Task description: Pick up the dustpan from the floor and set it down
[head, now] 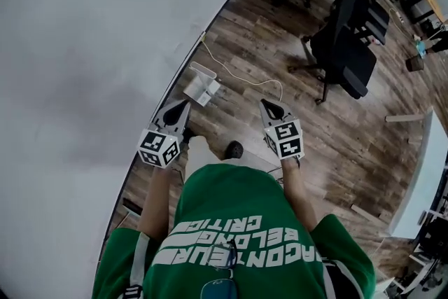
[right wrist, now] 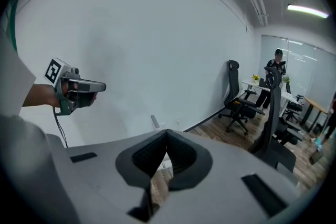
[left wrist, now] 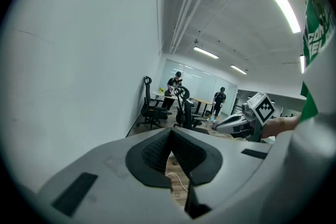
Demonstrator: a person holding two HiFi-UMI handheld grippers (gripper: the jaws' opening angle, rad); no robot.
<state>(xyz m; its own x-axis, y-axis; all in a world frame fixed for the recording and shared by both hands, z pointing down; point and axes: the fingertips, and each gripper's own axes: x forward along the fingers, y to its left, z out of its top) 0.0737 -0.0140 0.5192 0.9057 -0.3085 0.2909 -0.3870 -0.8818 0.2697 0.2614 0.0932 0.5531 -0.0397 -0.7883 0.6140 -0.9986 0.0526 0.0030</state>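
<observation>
Two empty, closed grippers point forward and slightly down: left gripper [head: 185, 104], right gripper [head: 264, 104].

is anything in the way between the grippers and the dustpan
Nothing solid. The dustpan sits by the wall just ahead of the left gripper and right gripper, both shut and empty. Only a white cable trails beside it.
</observation>
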